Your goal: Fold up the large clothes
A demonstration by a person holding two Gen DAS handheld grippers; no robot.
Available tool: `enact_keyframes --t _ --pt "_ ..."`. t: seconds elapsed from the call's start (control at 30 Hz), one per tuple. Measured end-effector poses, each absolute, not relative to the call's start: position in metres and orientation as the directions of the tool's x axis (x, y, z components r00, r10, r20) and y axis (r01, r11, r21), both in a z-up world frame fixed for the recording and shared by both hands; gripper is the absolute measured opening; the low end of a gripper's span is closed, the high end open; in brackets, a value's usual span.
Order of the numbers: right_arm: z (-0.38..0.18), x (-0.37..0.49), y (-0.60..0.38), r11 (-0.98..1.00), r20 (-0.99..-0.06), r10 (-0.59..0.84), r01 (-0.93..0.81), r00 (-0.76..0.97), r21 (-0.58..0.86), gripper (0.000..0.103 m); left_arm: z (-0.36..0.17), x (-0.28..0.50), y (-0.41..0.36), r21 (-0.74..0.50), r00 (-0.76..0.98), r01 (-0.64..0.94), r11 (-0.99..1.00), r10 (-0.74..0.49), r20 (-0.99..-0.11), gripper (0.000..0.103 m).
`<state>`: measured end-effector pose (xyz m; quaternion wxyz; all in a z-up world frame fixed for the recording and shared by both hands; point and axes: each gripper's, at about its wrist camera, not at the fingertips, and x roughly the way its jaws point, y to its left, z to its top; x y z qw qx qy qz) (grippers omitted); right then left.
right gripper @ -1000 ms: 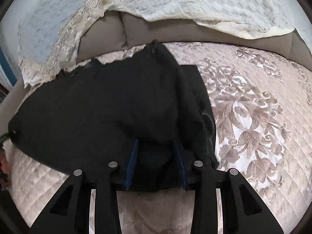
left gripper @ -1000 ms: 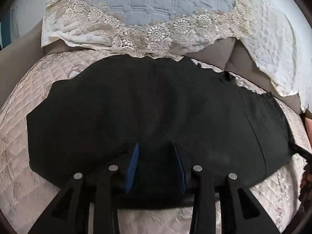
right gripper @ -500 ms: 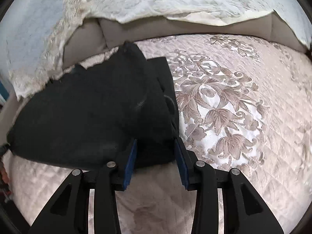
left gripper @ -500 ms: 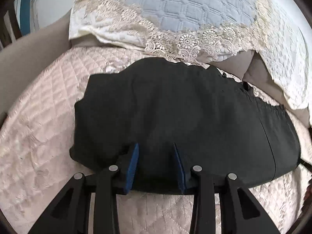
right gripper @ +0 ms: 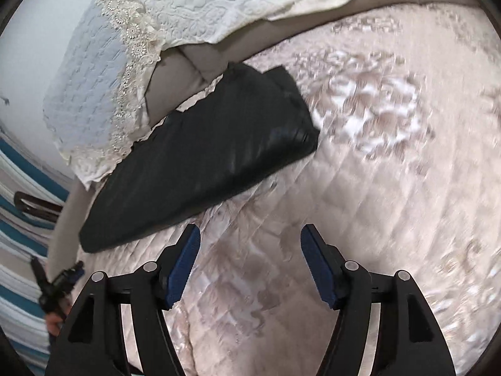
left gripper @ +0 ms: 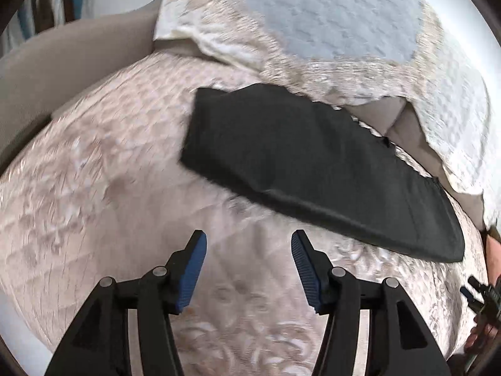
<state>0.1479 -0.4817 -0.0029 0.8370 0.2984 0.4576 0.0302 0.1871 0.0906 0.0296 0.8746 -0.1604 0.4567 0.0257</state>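
Observation:
A black garment (left gripper: pixel 307 159) lies folded into a long flat shape on the pale quilted bed cover (left gripper: pixel 109 188). It also shows in the right wrist view (right gripper: pixel 206 163). My left gripper (left gripper: pixel 249 244) is open and empty, pulled back from the garment's near edge, over the bare cover. My right gripper (right gripper: pixel 250 238) is open and empty too, just off the garment's near edge. The other gripper shows small at the edge of each view, at the right (left gripper: pixel 482 294) and at the left (right gripper: pixel 56 282).
A lace-edged white and pale blue pillow cover (left gripper: pixel 328 25) lies behind the garment against beige cushions (right gripper: pixel 175 72). The flowered quilted cover (right gripper: pixel 375 156) spreads to the right of the garment. Striped blue fabric (right gripper: pixel 18 219) is at the far left.
Both grippers have let go of the black garment, opened wider and drawn back from it. The garment now lies folded and farther off in both views.

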Motion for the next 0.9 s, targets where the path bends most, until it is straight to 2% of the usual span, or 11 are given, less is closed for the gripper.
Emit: enact_keyframes --t 0.2,0.47,0.53,0.6,0.63,0.67,0.7,0.73,0.77,0.83,0.9 --pt "-0.014 0.177 -0.49 0.764 -0.723 0.356 0.262 0.592 0.59 0.073 0.021 0.212 0.114 -0.36 0.599 -0.279 0.89 -0.132 -0.79 0.07" --pt "-0.028 0.218 -0.508 0.678 -0.68 0.36 0.322 0.639 0.661 0.074 0.001 0.258 0.135 -0.389 0.611 -0.354 0.851 -0.104 -0.784 0.073" --pt "-0.03 0.224 -0.507 0.673 -0.681 0.346 0.334 0.645 0.659 0.074 0.0 0.262 0.133 -0.365 0.618 -0.36 0.859 -0.073 -0.783 0.073" --pt "-0.031 0.228 -0.505 0.687 -0.697 0.327 0.346 0.638 0.639 0.074 -0.001 0.266 0.128 -0.317 0.607 -0.37 0.873 -0.032 -0.794 0.068" --pt "-0.031 0.23 -0.504 0.693 -0.706 0.319 0.352 0.632 0.629 0.074 0.0 0.268 0.125 -0.29 0.598 -0.371 0.882 -0.012 -0.801 0.061" --pt "-0.03 0.233 -0.503 0.699 -0.714 0.311 0.358 0.628 0.62 0.069 0.0 0.27 0.123 -0.268 0.59 -0.373 0.888 0.005 -0.808 0.055" --pt "-0.03 0.233 -0.503 0.703 -0.722 0.3 0.367 0.623 0.609 0.059 0.001 0.271 0.123 -0.26 0.586 -0.375 0.89 0.01 -0.81 0.05" --pt "-0.028 0.235 -0.503 0.716 -0.747 0.267 0.393 0.609 0.577 0.037 0.003 0.272 0.123 -0.26 0.582 -0.37 0.892 0.004 -0.813 0.04" --pt "-0.028 0.235 -0.505 0.717 -0.752 0.261 0.4 0.605 0.571 0.026 0.005 0.273 0.123 -0.263 0.581 -0.362 0.894 -0.004 -0.814 0.031" --pt "-0.024 0.232 -0.509 0.704 -0.737 0.278 0.391 0.616 0.592 0.019 0.014 0.274 0.12 -0.245 0.581 -0.34 0.908 -0.003 -0.814 0.023" --pt "-0.012 0.227 -0.508 0.717 -0.728 0.277 0.37 0.627 0.591 0.017 0.027 0.27 0.117 -0.245 0.596 -0.314 0.917 -0.01 -0.803 0.02"
